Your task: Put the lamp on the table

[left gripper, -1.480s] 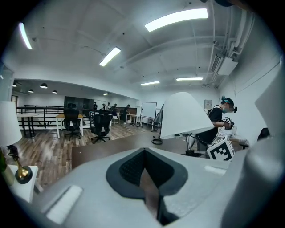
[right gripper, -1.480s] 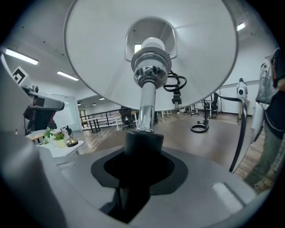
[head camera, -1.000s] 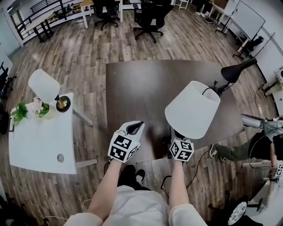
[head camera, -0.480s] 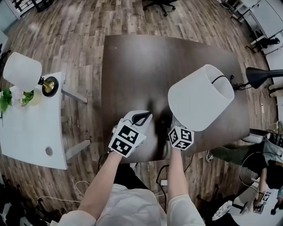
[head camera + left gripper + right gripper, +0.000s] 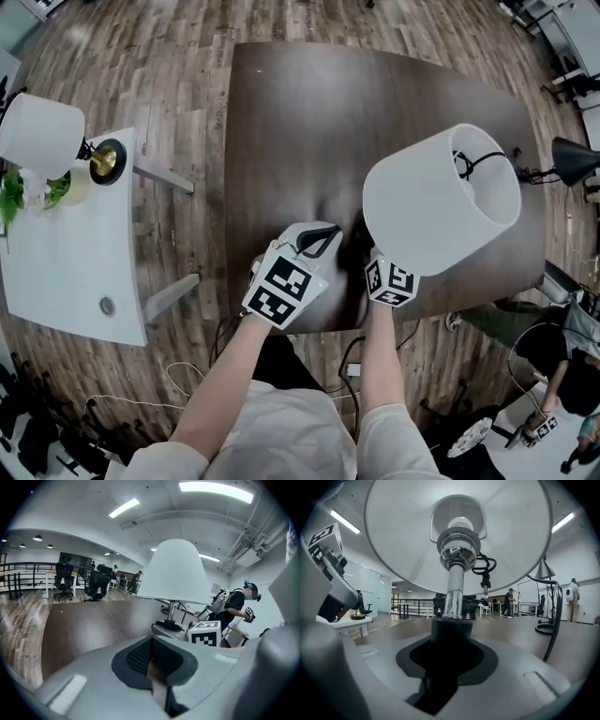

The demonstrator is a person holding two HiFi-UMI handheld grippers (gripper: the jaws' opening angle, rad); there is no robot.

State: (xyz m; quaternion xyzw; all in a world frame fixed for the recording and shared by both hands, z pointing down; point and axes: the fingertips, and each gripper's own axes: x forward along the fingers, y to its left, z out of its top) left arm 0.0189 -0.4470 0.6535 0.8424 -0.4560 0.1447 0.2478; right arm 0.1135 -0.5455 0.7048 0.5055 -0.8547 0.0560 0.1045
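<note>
The lamp [image 5: 441, 202] has a wide white shade, a chrome stem [image 5: 454, 585] and a grey round base [image 5: 165, 629]. My right gripper [image 5: 377, 261] is shut on the black collar low on the stem [image 5: 447, 630] and holds the lamp upright over the near right part of the dark brown table [image 5: 300, 122]. In the head view the shade hides the stem and base. The frames do not show whether the base touches the tabletop. My left gripper [image 5: 322, 239] is shut and empty, just left of the lamp by the table's front edge. From the left gripper view the shade [image 5: 173, 569] stands close ahead.
A white side table [image 5: 66, 272] at the left carries a second white-shaded lamp [image 5: 42, 136] and a plant [image 5: 11, 195]. A black desk lamp [image 5: 574, 159] stands at the table's right end. A person's legs [image 5: 506, 314] and cables [image 5: 349, 367] are on the floor nearby.
The lamp has come farther in over the table and its shade now shows its top opening. Both grippers sit a little farther forward at the front edge.
</note>
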